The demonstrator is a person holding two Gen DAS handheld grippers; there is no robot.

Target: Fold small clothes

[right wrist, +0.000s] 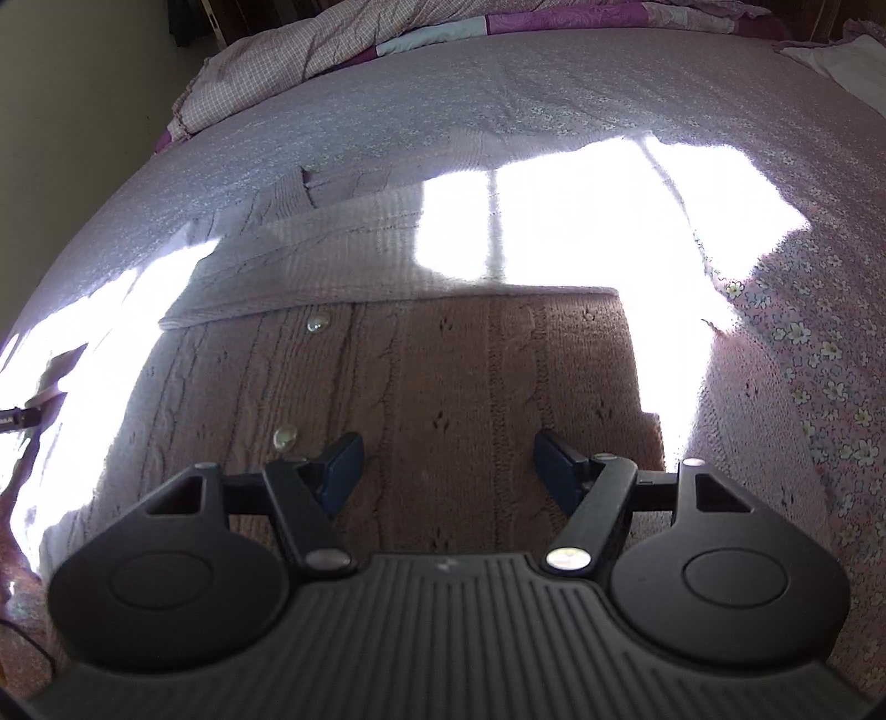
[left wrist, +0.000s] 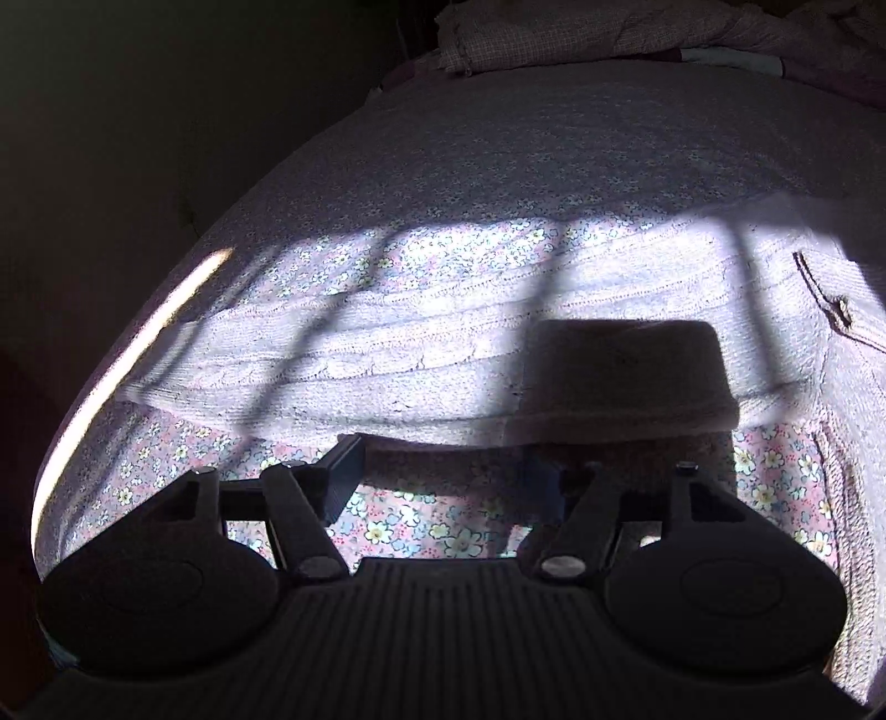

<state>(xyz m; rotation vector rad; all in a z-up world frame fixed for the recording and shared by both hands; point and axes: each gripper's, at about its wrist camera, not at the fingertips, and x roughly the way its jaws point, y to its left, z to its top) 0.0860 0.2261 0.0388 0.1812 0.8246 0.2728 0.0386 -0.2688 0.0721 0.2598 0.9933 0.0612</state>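
Left wrist view: left gripper [left wrist: 443, 471] low centre of frame, jaws spread, nothing between the pads; beneath the gap only the floral bedsheet [left wrist: 443, 531]; the knitted cardigan [left wrist: 387, 354] lies just above the fingertips, one sleeve running flat across mid-frame from left to right, its folded cuff end [left wrist: 626, 382] in shadow right of centre; cardigan body continues down the right edge; barred shadows cross sleeve and sheet; dark wall fills the upper left; a checked quilt [left wrist: 554, 33] is heaped along the top edge, well apart from the garment.

Right wrist view: right gripper [right wrist: 448, 471] low centre, jaws spread, hovering over the cardigan [right wrist: 443, 376] with knit showing between the fingers; whether the tips touch the fabric, cannot tell; two clear buttons [right wrist: 317, 323] sit left of centre along the front edge; a sleeve [right wrist: 310, 260] is folded across the upper part of the body; harsh sun patch [right wrist: 609, 210] washes out the upper right of the garment; floral sheet [right wrist: 803, 343] bare at right; quilt [right wrist: 310, 61] bunched in the upper left; white cloth [right wrist: 847, 61] in the upper right corner.
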